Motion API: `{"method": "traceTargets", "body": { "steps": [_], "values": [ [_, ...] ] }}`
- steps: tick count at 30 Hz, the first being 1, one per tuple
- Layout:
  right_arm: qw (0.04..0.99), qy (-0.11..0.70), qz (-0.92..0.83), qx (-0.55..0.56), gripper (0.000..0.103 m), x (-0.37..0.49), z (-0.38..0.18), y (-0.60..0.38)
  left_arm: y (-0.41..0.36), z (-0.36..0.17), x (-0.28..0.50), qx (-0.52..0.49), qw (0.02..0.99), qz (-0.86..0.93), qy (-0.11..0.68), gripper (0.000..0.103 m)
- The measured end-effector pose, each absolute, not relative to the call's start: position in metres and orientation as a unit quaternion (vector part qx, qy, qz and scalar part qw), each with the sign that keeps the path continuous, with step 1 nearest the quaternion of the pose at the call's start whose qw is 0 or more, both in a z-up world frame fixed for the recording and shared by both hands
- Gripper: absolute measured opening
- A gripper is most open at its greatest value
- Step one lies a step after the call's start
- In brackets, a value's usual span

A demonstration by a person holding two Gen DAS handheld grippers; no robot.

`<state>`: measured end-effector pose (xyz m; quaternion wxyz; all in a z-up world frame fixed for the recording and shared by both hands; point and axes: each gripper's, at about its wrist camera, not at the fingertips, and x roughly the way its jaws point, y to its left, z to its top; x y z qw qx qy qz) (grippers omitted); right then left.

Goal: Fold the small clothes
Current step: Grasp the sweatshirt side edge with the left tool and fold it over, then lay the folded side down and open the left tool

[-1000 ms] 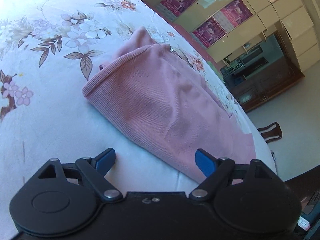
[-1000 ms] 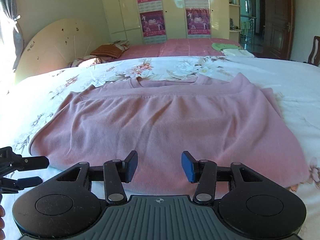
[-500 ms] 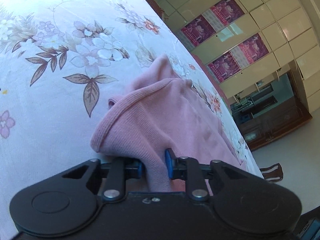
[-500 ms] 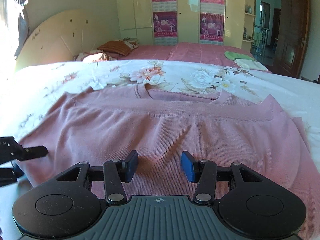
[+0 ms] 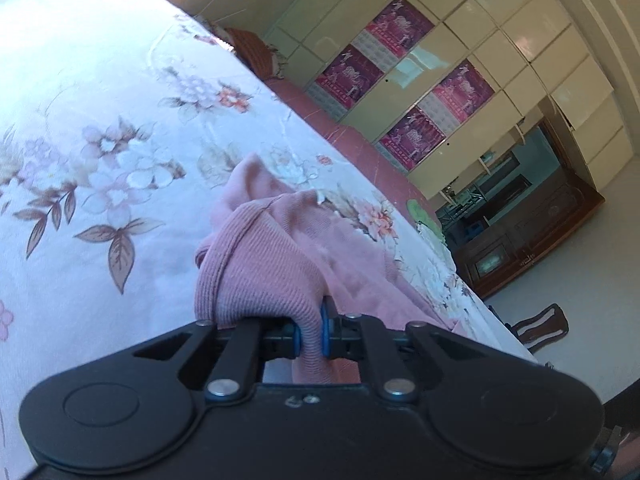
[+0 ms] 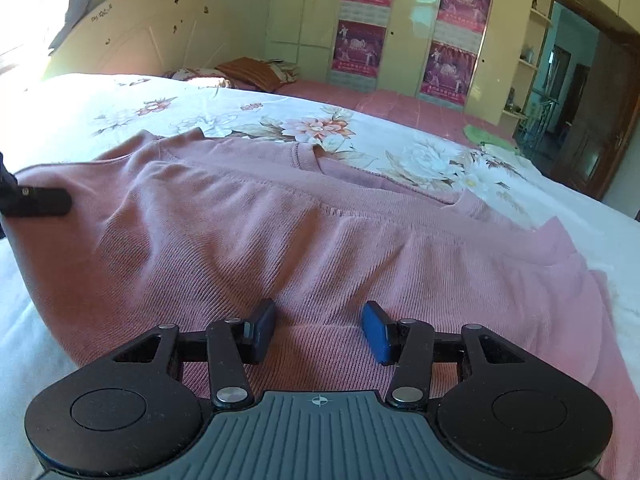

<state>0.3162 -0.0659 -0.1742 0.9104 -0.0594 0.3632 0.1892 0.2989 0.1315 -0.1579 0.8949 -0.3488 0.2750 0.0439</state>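
Top (image 6: 320, 240): soft, light knit, draping on bed (image 6: 100, 120); take by edges.
L gripper (image 5: 310, 334): pinching bunched side edge.
R gripper (image 6: 319, 330): gaping wide over hem, holding nothing.

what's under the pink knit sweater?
The white floral bedsheet shows all around the pink knit sweater. Anything lying directly beneath it is covered, so unseen.

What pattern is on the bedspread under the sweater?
White bedspread with pink flowers and brown leaves; clearest in the left wrist view.
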Motion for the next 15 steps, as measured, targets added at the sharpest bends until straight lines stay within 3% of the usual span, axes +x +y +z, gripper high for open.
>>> {"method": "traceTargets", "body": {
  "steps": [9,15],
  "values": [
    [0.920,0.346,0.179,0.042,0.048,0.316,-0.157,-0.112,0.033,-0.096,0.333,-0.201,0.943,-0.105,0.244,0.004],
    [0.926,0.342,0.097,0.129,0.048,0.309,-0.149,-0.206,-0.069,-0.106,0.354,-0.126,0.928,-0.226,0.269,0.004]
  ]
}}
